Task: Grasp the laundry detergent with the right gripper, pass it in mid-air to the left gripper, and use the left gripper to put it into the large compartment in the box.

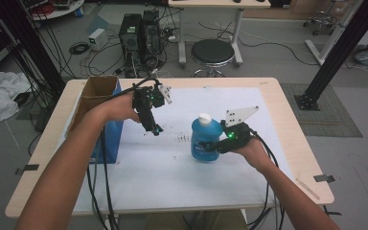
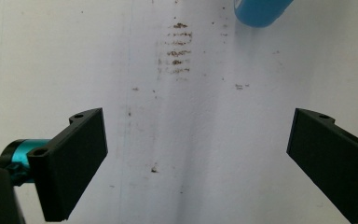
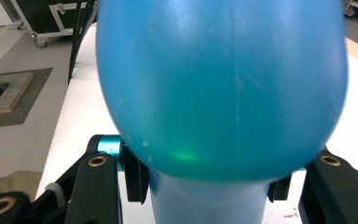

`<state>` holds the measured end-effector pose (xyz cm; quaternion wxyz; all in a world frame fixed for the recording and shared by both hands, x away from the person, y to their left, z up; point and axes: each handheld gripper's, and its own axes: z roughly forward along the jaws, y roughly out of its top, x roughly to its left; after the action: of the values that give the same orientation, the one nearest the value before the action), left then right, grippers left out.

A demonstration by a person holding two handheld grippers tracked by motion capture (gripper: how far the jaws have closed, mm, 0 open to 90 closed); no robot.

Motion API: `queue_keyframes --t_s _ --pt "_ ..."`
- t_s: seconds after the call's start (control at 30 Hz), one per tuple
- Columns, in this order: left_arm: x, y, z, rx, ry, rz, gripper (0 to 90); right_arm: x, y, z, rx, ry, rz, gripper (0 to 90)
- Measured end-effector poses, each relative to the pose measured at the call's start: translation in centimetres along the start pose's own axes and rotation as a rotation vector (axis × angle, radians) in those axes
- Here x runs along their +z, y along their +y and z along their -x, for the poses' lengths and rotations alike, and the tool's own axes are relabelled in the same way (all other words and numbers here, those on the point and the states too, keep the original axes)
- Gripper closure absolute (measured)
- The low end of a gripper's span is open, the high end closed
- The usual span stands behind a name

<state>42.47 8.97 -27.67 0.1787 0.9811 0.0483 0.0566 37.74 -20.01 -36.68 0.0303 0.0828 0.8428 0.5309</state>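
A blue bottle with a white cap stands upright on the white sheet, right of the table's middle. My right gripper comes from the right and is shut on the bottle's lower body. In the right gripper view the bottle bulges above the two jaws, which press on its narrower part on both sides. My left gripper hangs over the sheet to the bottle's left, pointing down. Its jaws stand wide open with nothing between them. The bottle's edge is at the top of the left gripper view.
A white sheet covers most of the wooden table. An open cardboard box with a blue side stands at the left edge. Dark smudges mark the sheet between the grippers. A black stool and computer towers stand beyond the table.
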Motion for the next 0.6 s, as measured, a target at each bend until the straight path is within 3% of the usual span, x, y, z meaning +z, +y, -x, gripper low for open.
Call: queue_keyframes --t_s 0.37,0.6 --pt "-1.0 0.7 1.2 -0.003 0.006 0.013 4.9 -1.9 1.2 -0.3 -0.006 0.02 -0.036 44.9" --pt "-1.7 1.5 2.1 -0.02 -0.001 0.009 4.9 -2.8 1.7 -0.1 0.018 0.027 -0.035 44.9"
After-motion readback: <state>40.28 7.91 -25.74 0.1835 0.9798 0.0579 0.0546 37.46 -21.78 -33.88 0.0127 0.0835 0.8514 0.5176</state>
